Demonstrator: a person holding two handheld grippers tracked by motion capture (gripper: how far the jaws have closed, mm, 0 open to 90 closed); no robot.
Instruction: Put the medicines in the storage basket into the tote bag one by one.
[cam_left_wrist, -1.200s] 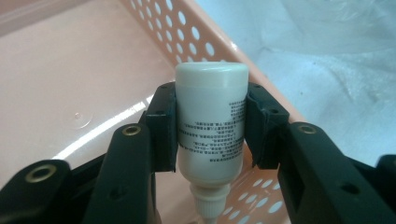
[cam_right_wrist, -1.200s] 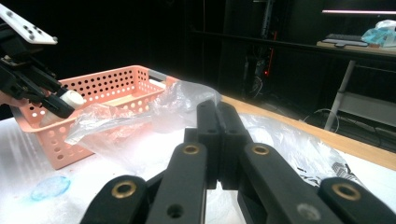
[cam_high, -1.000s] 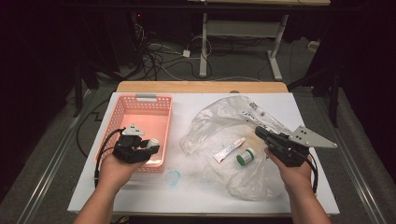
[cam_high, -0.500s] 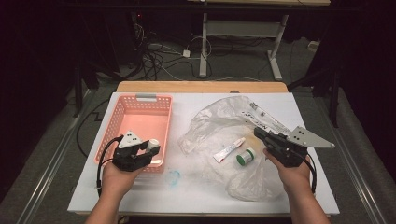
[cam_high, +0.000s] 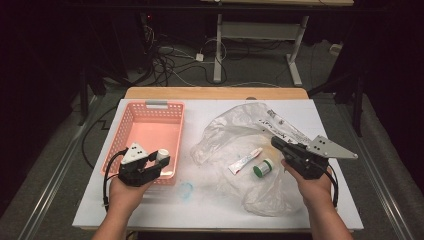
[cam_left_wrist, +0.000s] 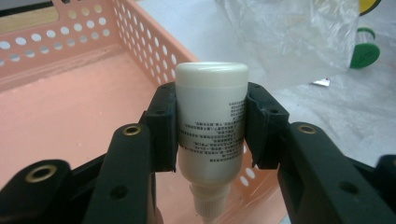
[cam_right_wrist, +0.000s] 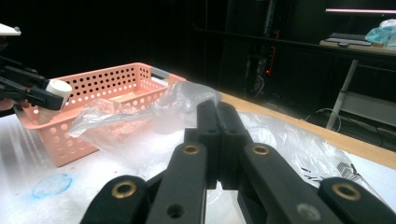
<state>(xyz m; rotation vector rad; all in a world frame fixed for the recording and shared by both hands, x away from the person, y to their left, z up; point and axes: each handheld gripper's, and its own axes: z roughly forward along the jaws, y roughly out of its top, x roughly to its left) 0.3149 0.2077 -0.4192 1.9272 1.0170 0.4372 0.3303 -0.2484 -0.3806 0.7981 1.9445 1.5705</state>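
The white bottle (cam_left_wrist: 212, 135) was clamped across its body in your left gripper (cam_left_wrist: 212, 126), cap end pointing back toward you — a mid-body hold like that probably kept it from swinging. You had it right at the near rim of the pink basket (cam_high: 150, 127), so I'd guess that's where it was headed. Your right gripper (cam_high: 290, 150) had its jaws pressed together with nothing between them, parked over the clear plastic bag (cam_high: 240, 125), likely just waiting its turn. On the bag sat a small tube (cam_high: 245, 161) and a green-capped jar (cam_high: 262, 168) — near each other, not touching.
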